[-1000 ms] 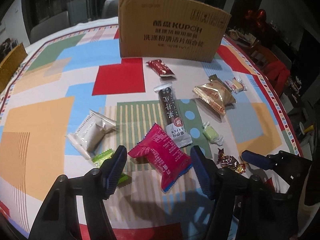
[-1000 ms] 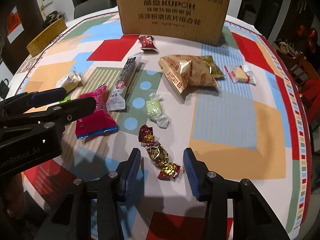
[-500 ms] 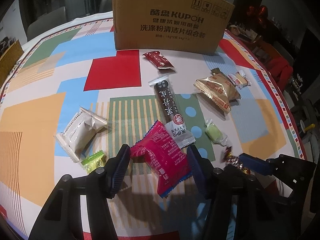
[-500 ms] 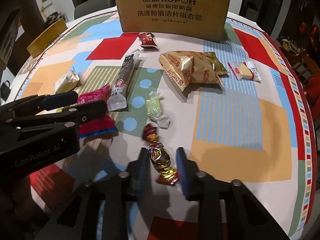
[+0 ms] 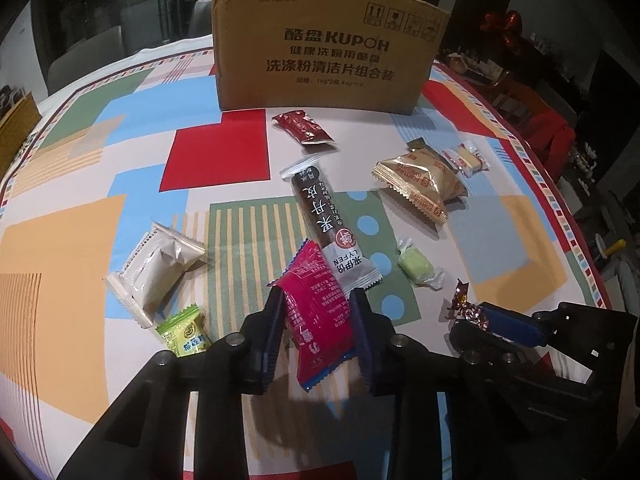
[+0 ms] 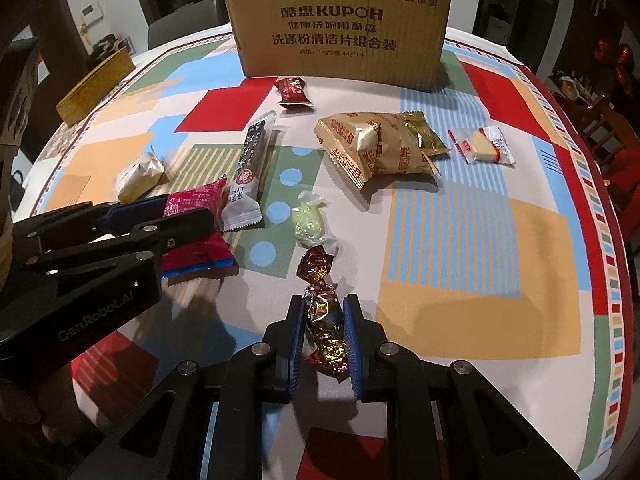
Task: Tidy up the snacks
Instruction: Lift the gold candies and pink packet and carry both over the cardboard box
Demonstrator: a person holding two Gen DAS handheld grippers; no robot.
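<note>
Both grippers closed in since earlier | left gripper (image 5: 316,332) fingers closing on pink packet (image 5: 320,312) | right gripper (image 6: 322,332) clamps foil candy (image 6: 324,312), both on bench (image 6: 460,264) | step: grasp | next: lift, carry to box (image 6: 340,24)

Left wrist view: cardboard box (image 5: 328,46) upper centre, at the table's (image 5: 80,208) far side. Before it, 1 small packet (image 5: 303,127), then long bar (image 5: 328,224) at centre. Pillow pack (image 5: 154,270) left; foil bag (image 5: 420,184) right.
</note>
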